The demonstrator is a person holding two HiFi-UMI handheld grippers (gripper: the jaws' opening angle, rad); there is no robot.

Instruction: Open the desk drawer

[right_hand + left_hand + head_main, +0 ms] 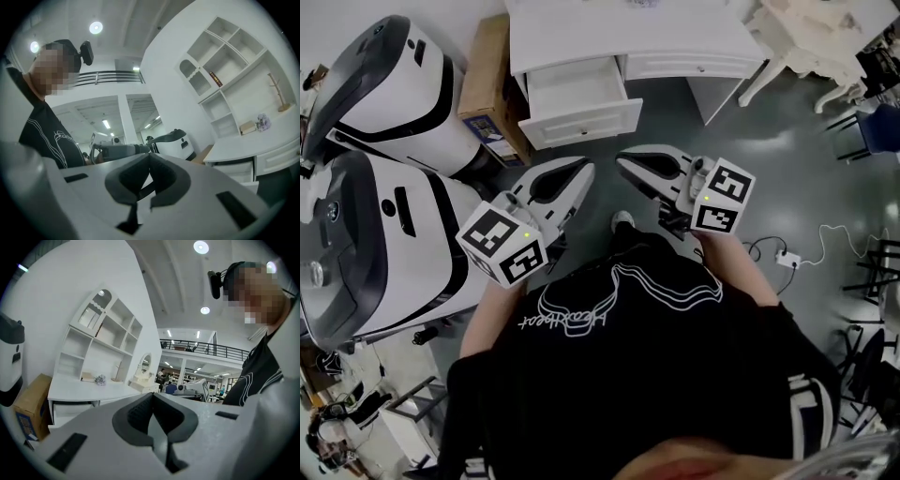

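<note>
The white desk [675,37] stands at the top of the head view. Its left drawer [581,103] is pulled out, white inside, with nothing in it that I can see. Both grippers are raised in front of the person's chest, well back from the desk and touching nothing. The left gripper [584,172] is shut and empty, as is the right gripper [623,161]; their tips point toward each other. In the left gripper view the jaws [152,397] meet, with the desk [84,390] beyond. In the right gripper view the jaws [149,157] also meet, with the drawer [236,168] at the right.
Two large white-and-black machines [384,84] [375,244] fill the left side. A cardboard box [492,89] leans beside the desk. An ornate white table [811,37] and a blue chair [877,127] stand at the right. A power strip with cable [787,258] lies on the grey floor.
</note>
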